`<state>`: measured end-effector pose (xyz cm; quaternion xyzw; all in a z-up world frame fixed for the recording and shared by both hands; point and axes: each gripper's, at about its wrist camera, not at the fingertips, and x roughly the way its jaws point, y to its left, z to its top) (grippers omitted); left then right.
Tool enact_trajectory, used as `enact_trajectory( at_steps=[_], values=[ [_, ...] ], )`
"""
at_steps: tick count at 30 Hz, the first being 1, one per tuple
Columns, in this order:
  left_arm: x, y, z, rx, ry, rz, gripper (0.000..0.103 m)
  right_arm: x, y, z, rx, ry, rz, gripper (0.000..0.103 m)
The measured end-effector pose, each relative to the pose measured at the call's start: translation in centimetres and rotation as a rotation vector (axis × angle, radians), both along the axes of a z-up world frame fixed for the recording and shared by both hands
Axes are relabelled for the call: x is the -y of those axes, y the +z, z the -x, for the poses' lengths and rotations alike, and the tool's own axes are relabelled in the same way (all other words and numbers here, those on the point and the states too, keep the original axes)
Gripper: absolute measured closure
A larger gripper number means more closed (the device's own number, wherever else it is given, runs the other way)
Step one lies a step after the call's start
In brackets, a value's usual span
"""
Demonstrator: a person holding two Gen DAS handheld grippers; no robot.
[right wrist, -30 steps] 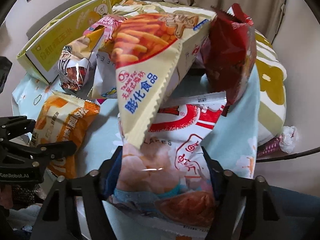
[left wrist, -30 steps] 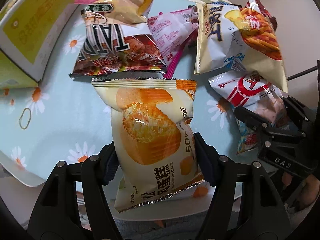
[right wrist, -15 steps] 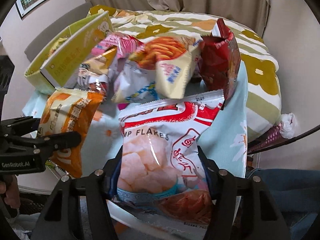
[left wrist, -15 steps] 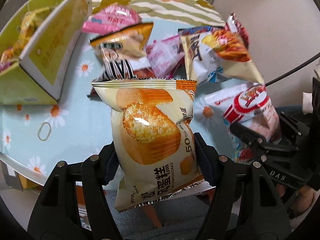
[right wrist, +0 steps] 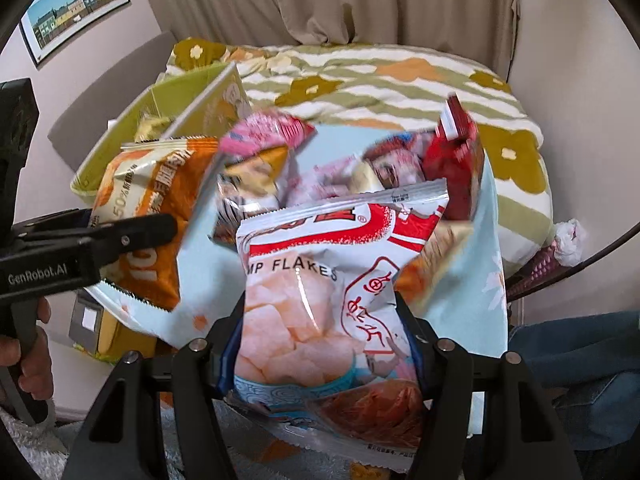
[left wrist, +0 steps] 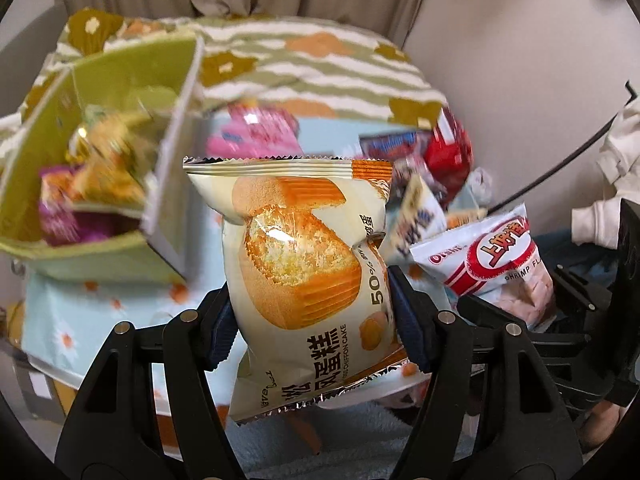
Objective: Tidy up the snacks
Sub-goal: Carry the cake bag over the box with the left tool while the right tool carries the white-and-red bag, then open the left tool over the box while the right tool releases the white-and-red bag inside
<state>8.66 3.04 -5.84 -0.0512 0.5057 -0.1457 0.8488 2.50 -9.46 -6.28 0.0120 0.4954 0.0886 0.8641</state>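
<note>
We hold one packet in each gripper, both lifted clear of the tabletop (right wrist: pixel 490 216).

Left gripper (left wrist: pixel 308 312): clenched on the chiffon cake packet (left wrist: pixel 296 264). The pads press the packet's lower half from both sides, so it stands upright with its serrated top seal uppermost. This grip keeps the printed face toward the camera and leaves the upper half free to enter a container first.

Right gripper (right wrist: pixel 320 340): grasping the shrimp flakes bag (right wrist: pixel 328 280). The pads pinch the puffed bag at its lower middle, where the film visibly creases inward. The bag stands upright above the near edge of the tabletop.

Destination, as we judge it: the green cardboard box (left wrist: pixel 100 92) at the far left of the tabletop. It stands open toward us and already holds several small wrapped snacks, so it appears to be the collecting point. The cake packet is just right of the box's open side; the shrimp flakes bag is farther right.

Remaining stock: a loose heap of snack bags (right wrist: pixel 320 160) lies on the light blue daisy-pattern cloth in the middle and far right of the tabletop, including a red bag (right wrist: pixel 452 164) and a pink bag (right wrist: pixel 264 132). The background is blurred, so finer labels cannot be read.

A bed with a striped floral cover (right wrist: pixel 360 76) lies beyond the tabletop.
</note>
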Motion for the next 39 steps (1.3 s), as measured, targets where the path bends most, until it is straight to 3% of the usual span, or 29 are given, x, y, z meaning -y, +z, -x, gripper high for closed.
enact_trajectory(
  at_steps=[8,17,24,32,33,35,36,39],
  values=[
    [-7.9,4.0,-3.7,0.093,0.06,-0.007,0.036,-6.4,4.0,-5.7,0.102,0.017,-0.046,0.043],
    [-17.4,5.2,-11.5,0.123,0.122,-0.046,0.036,-15.4,5.8,-14.1,0.138,0.056,-0.12,0.043],
    [-22.5,3.7,-17.8,0.102,0.137,-0.054,0.036,-20.5,5.7,-20.4,0.136,0.051,-0.142,0.043],
    [-24.2,0.0,-22.8,0.048,0.147,-0.067,0.036,-22.8,4.4,-24.8,0.1,0.061,-0.114,0.043],
    [-24.5,-0.4,-23.1,0.046,0.161,-0.076,0.034,-22.9,4.2,-25.3,0.092,0.066,-0.114,0.043],
    [-24.6,-0.8,-23.4,0.04,0.171,-0.082,0.015,-23.0,4.0,-26.0,0.082,0.074,-0.113,0.043],
    [-24.7,-0.8,-23.4,0.042,0.177,-0.082,0.0,-23.0,4.0,-26.3,0.078,0.078,-0.113,0.043],
    [-25.3,-0.3,-22.9,0.062,0.197,-0.073,0.0,-23.0,4.0,-26.7,0.075,0.095,-0.118,0.043]
  ],
)
